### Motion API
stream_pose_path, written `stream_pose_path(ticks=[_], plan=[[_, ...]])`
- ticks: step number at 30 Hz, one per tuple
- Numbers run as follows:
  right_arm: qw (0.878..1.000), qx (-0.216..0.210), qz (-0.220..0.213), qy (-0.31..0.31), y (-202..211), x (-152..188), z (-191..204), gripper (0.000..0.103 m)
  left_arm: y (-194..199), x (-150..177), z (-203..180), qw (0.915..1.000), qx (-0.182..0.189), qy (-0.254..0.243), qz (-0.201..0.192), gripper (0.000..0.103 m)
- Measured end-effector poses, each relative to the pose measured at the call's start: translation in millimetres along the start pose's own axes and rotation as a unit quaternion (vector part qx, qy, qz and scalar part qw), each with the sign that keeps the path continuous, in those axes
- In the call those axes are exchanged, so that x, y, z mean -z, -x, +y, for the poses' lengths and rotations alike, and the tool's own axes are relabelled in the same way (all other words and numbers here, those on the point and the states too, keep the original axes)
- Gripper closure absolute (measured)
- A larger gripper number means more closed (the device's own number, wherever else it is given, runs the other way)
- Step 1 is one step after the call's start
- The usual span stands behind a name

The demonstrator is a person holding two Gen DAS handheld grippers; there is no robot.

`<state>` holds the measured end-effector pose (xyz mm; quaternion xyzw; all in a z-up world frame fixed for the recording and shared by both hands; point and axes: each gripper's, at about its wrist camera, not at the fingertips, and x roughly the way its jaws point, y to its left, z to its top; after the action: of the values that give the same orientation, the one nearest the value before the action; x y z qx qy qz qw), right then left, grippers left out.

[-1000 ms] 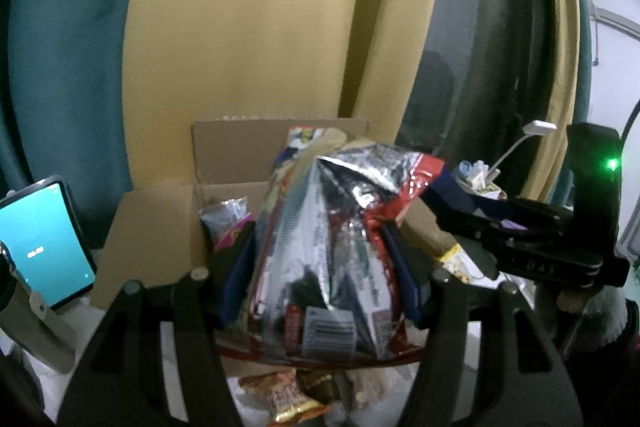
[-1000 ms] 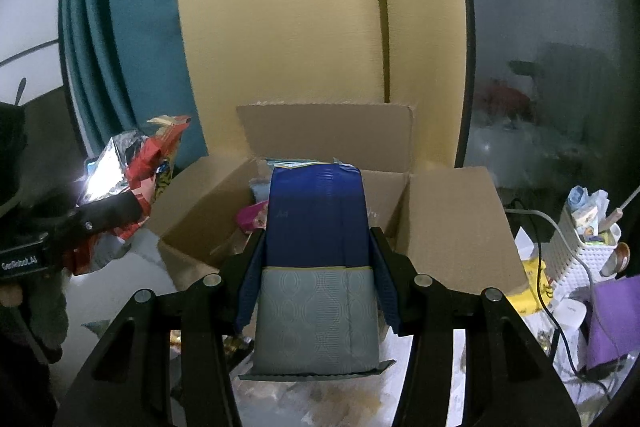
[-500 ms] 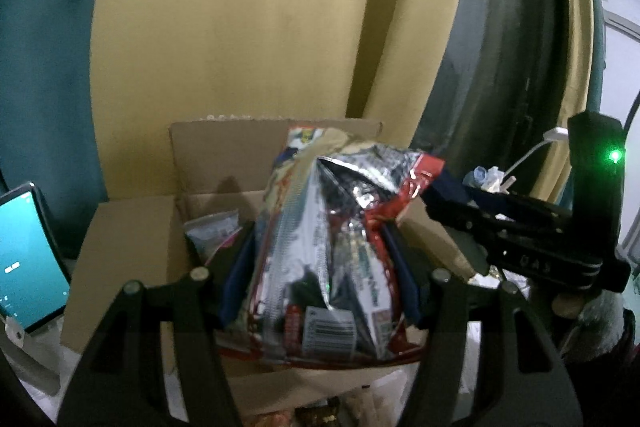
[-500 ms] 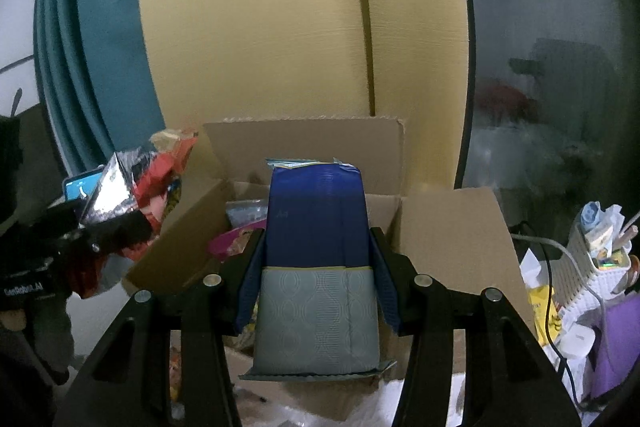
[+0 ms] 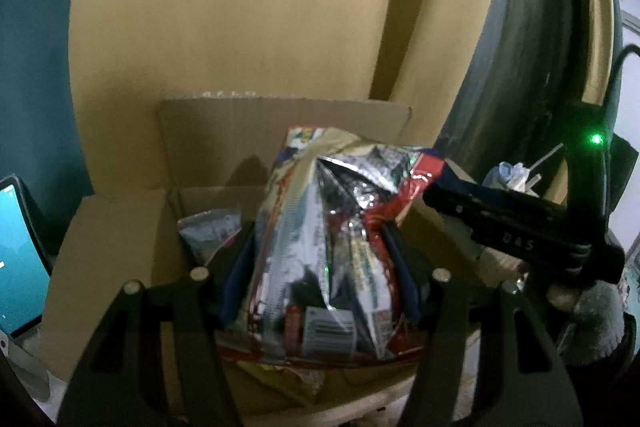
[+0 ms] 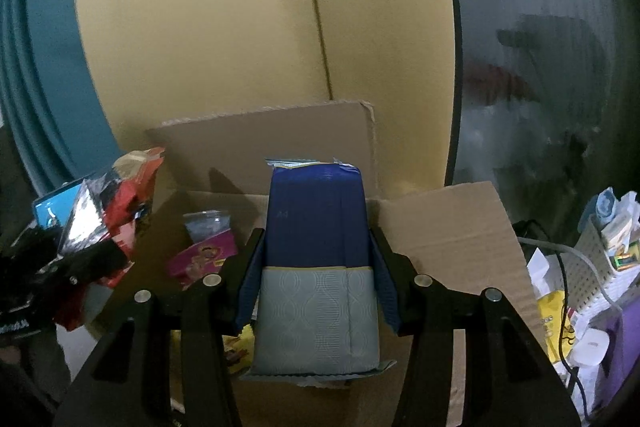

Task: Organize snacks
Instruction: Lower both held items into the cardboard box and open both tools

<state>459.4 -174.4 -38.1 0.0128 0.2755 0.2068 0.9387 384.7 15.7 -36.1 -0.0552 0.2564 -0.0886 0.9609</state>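
The counter (image 6: pixel 592 397) shows only in pale patches, crowded and dim. A cardboard box (image 6: pixel 444 227) stands on it straight ahead of both tongs, flaps spread open, its back flap upright against the yellow wall. To the right of the right tongs (image 6: pixel 316 259), beside the box's right flap, sit a white perforated basket (image 6: pixel 592 251), a yellow packet (image 6: pixel 554 315) and a purple item (image 6: pixel 624 347). To the left of the left tongs (image 5: pixel 320 267), a lit screen on a stand (image 5: pixel 16 259) rests beside the box's left flap.

The right gripper (image 5: pixel 520 227) body reads "DAS"; the blue packet (image 6: pixel 316 223) shows a faint "A4".
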Motion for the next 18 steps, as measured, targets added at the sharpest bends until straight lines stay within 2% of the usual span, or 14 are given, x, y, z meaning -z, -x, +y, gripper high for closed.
stream_pose_path(ticks=[2,4,5,18], plan=[[1.0,0.002,0.011,-0.004,-6.1,0.5,-0.7,0.049,-4.0,0.1,-1.5,1.0,0.0,-0.004,0.004,0.04],[1.0,0.006,0.011,-0.011,-8.3,1.5,-2.9,0.033,-6.7,-0.4,-3.5,1.0,-0.001,-0.006,0.007,0.04],[1.0,0.005,0.011,-0.013,-7.7,2.0,-4.1,0.031,-8.2,-0.2,-4.7,0.9999,-0.003,-0.006,0.01,0.04],[1.0,0.02,-0.005,-0.023,9.4,-3.4,-25.2,0.03,-37.4,5.4,-39.9,0.999,-0.013,-0.01,0.041,0.04]])
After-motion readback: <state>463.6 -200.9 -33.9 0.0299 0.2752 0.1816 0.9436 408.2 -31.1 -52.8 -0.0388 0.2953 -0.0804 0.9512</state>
